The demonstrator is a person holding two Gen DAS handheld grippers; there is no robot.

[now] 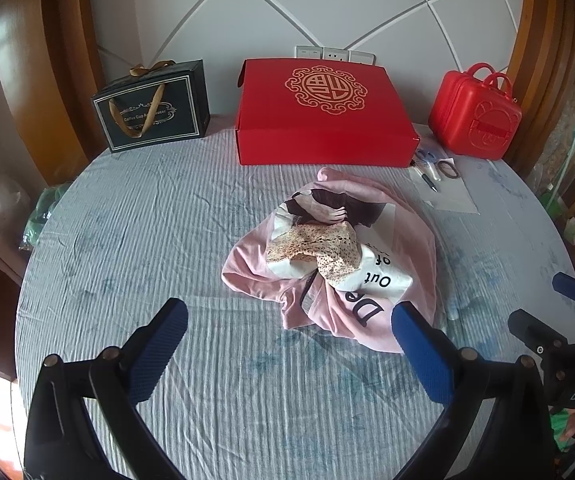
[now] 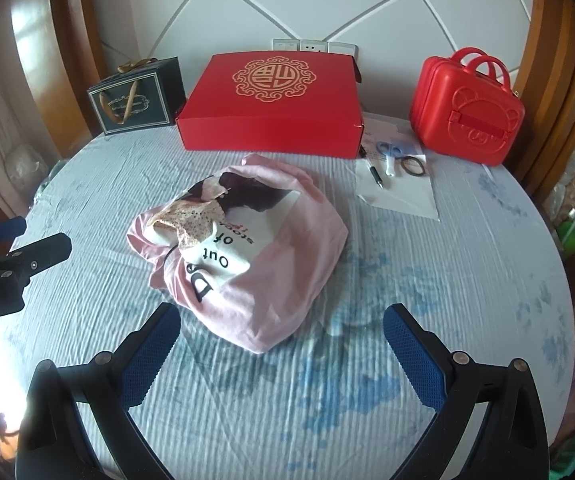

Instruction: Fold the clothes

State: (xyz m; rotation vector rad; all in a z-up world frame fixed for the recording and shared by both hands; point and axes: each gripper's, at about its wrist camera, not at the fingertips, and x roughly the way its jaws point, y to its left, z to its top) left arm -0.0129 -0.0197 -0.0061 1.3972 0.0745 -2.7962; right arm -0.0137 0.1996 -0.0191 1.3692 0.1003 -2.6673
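While both sit low over the bed: my jaws stand spread wide with nothing between them.
Left jaws (image 1: 289,320): released, blue pads apart, above the striped bedsheet (image 1: 127,240); the right-hand pad overlaps the near edge of the garment in the left wrist view, though I cannot tell whether it touches.
Right jaws (image 2: 281,320): released too, hovering over the sheet, the garment's near hem lying just ahead between the pads.
Each other: the right tool shows at the far right edge of the left view, the left tool at the far left edge of the right view.
Pink t-shirt (image 2: 247,248): crumpled in a heap straight ahead of both jaws, printed panel up, black letters reading "Out of" upside down.
Paper sheet (image 2: 403,192): beyond and right of the shirt, carrying a pen (image 2: 376,175), blue-handled scissors (image 2: 389,154) and a hair tie (image 2: 412,167).
Red box (image 2: 271,120): behind the shirt, flat, gold emblem on its lid.
Dark gift bag (image 2: 137,96): far left, upright.
Red case (image 2: 467,116): far right, handles up.
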